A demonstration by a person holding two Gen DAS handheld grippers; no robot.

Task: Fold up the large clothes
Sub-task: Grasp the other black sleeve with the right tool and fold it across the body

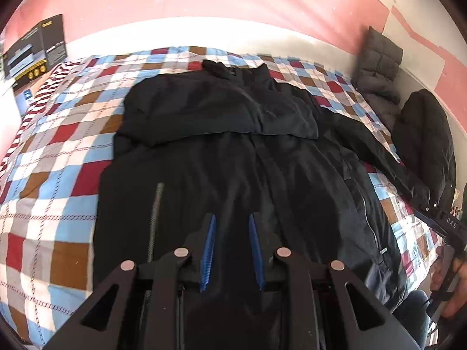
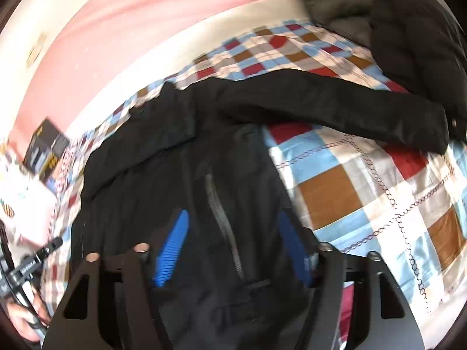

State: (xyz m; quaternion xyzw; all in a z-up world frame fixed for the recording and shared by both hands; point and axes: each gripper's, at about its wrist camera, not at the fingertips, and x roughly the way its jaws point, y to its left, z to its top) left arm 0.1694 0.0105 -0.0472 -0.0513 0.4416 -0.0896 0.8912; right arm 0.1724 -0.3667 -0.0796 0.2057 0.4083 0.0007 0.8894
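- The black jacket (image 1: 233, 151) lies front up on the checked bedspread (image 1: 58, 157); one sleeve (image 1: 221, 110) is already folded across the chest, the other sleeve (image 2: 335, 108) is stretched out sideways over the checks, its cuff close to a second dark coat (image 2: 417, 35) piled at the bed's edge
- Step in hand, as I judge it: between folds, both tools hovering above the lower body of the jacket with nothing carried
- Next move likely calls for taking the outstretched sleeve near its cuff and laying it across the chest over the first, then folding the hem up
- Left gripper (image 1: 232, 233): blue pads narrowly apart, nothing between them, clear of the cloth
- Right gripper (image 2: 233, 239): jaws wide, straddling the pocket zip (image 2: 224, 221) from above, gripping nothing; whether the tips brush the cloth I cannot tell
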